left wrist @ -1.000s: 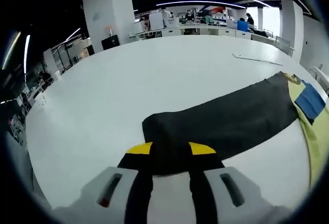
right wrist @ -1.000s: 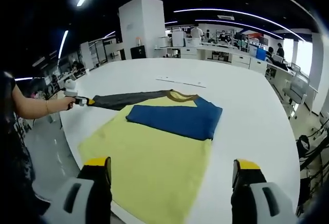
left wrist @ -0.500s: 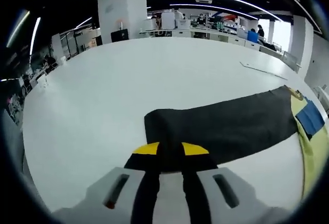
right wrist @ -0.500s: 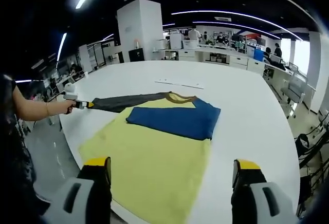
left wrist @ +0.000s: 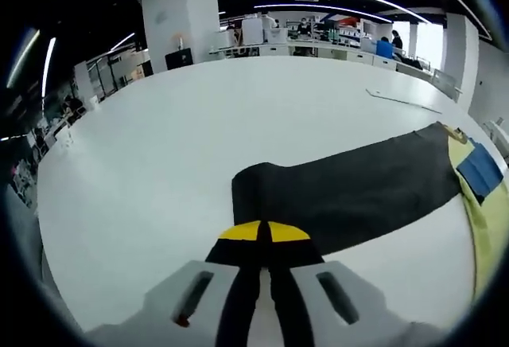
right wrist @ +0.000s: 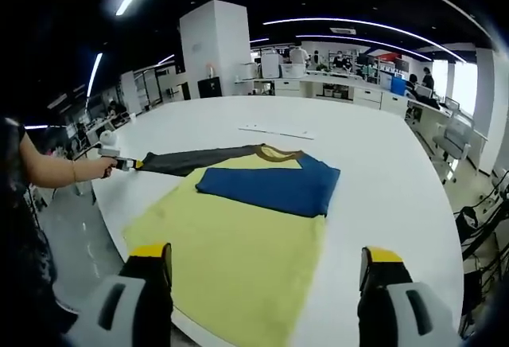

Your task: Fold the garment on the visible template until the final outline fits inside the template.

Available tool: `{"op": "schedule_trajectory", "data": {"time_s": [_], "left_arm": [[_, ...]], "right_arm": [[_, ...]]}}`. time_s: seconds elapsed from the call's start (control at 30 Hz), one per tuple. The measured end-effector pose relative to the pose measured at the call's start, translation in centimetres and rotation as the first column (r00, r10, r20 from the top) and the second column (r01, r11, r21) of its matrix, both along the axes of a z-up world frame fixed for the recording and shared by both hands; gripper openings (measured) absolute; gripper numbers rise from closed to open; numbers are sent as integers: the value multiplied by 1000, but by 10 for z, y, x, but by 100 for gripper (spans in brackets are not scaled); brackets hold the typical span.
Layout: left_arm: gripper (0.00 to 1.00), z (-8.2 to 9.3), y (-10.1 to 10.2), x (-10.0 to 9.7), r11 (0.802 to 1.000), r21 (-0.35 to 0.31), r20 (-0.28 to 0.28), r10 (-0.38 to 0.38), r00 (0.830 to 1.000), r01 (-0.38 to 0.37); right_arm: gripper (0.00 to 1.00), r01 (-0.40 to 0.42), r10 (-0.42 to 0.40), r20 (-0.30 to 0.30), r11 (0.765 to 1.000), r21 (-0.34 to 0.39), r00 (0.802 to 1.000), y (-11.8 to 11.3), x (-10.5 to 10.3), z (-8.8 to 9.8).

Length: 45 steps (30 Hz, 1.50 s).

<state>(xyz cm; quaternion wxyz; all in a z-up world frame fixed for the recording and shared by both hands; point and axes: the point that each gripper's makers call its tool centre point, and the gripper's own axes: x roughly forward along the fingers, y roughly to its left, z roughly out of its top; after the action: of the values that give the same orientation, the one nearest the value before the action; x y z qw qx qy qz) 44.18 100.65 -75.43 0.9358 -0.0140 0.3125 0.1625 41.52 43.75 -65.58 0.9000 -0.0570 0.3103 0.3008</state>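
In the left gripper view, the left gripper [left wrist: 264, 234] pinches the cuff of the dark sleeve [left wrist: 350, 192], which lies stretched across the white table [left wrist: 159, 148]. In the right gripper view, the right gripper [right wrist: 266, 271] is spread wide above the yellow shirt [right wrist: 231, 251], whose blue sleeve [right wrist: 270, 188] is folded across it.

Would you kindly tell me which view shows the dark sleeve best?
The left gripper view: the dark sleeve stretches across the table from the shut left tongs pinching its cuff. In the right gripper view the sleeve is a thin far strip beside the yellow shirt.
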Motion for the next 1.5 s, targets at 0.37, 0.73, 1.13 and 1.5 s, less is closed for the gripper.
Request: {"op": "schedule_trajectory", "data": {"time_s": [0.37, 0.73, 1.13, 1.5], "left_arm": [[0, 24, -22, 13, 998, -12, 59, -63, 996, 64], [0, 48, -39, 22, 995, -21, 100, -98, 990, 100], [0, 78, -68, 34, 984, -54, 143, -158, 977, 168], [0, 114, -104, 53, 969, -64, 223, -220, 950, 239]], "right_arm": [[99, -17, 17, 12, 1000, 7, 1000, 3, 2, 2], [99, -46, 45, 29, 999, 24, 999, 9, 0, 5], [99, -68, 66, 43, 997, 42, 997, 9, 0, 6], [99, -102, 100, 39, 994, 50, 994, 13, -1, 1]]}}
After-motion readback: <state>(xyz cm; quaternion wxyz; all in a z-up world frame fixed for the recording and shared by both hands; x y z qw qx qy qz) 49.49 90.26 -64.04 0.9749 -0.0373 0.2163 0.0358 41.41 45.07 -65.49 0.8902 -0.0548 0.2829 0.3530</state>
